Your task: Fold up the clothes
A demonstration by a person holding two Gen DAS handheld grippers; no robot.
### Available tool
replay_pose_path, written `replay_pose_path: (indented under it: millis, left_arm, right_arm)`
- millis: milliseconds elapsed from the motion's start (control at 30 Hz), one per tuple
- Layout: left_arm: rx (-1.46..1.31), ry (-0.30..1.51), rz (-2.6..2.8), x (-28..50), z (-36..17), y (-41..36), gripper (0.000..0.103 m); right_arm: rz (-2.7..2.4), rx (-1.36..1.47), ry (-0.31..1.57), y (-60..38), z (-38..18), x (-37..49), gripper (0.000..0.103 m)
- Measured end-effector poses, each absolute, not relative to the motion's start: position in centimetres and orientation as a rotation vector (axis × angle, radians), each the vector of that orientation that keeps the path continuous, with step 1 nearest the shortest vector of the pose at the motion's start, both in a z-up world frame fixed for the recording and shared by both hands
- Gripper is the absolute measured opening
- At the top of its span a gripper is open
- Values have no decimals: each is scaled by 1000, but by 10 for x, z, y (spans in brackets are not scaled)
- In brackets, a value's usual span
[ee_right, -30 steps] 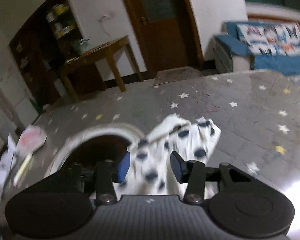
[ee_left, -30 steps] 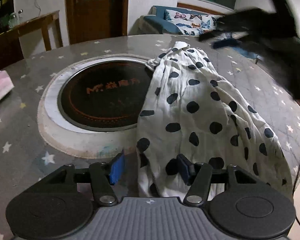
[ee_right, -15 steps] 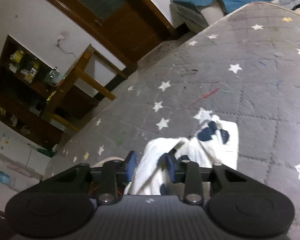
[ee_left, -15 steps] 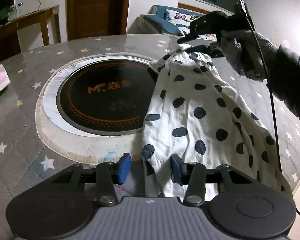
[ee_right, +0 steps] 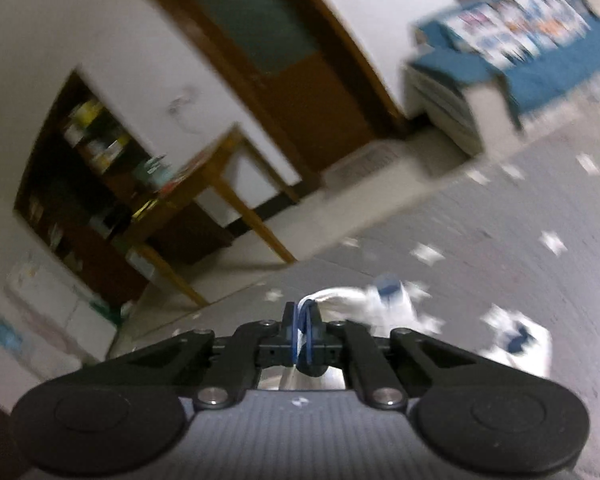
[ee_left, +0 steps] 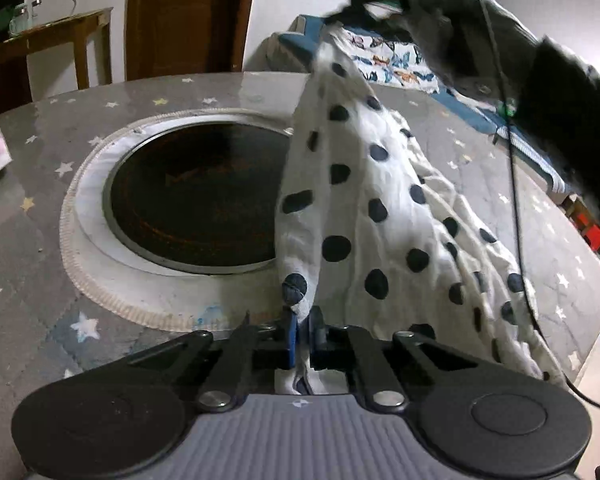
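Left gripper (ee_left: 303, 330) clamped on near corner of garment (ee_left: 364, 208); right gripper (ee_right: 303, 330) clamped on far end, lifted above counter (ee_left: 28, 248). Garment stretched between, rest draped on counter beside hob (ee_left: 196, 196).

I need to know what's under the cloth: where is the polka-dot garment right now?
In the left wrist view the polka-dot garment hangs stretched between the left gripper and the right gripper, its right side trailing on the star-patterned table beside the round black cooktop.
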State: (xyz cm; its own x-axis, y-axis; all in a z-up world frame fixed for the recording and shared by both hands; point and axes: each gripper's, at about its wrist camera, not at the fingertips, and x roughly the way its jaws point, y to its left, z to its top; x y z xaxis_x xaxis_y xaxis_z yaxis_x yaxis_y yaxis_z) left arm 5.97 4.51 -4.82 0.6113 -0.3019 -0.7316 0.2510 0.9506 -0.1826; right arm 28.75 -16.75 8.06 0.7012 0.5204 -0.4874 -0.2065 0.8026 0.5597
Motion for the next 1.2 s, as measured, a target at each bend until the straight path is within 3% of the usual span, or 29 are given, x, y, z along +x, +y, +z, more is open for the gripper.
replay_pose_path:
  millis: [67,133,200,400,800,933,1133,1200]
  left_arm:
    - [-74,847,-309,52,-43,50,6]
    - [-82,855,-293,47,-40,56,6]
    - [-92,871,-277,42,-40,62,6]
    - [-106,916,-248,30,-44,78,7]
    - [-8,815,-285,27,-2,70,12]
    - [5,789,-321,42,6,49,19]
    - [7,852,-463,65,-15,-6,20]
    - [8,877,-511,69,-23,-24,20]
  right_arm:
    - [495,414,651,-133,96,281,4]
    - [586,308,627,-94,107,274,11]
    - [642,225,625,-64,110,266,43]
    - [702,118,633,-43,111,248,46]
    - [304,203,776,-214,57,272,46]
    - [233,244,821,-248,35,281,46]
    - [264,308,864,-257,6,294,42]
    - [281,313,881,-253,-1,299,35]
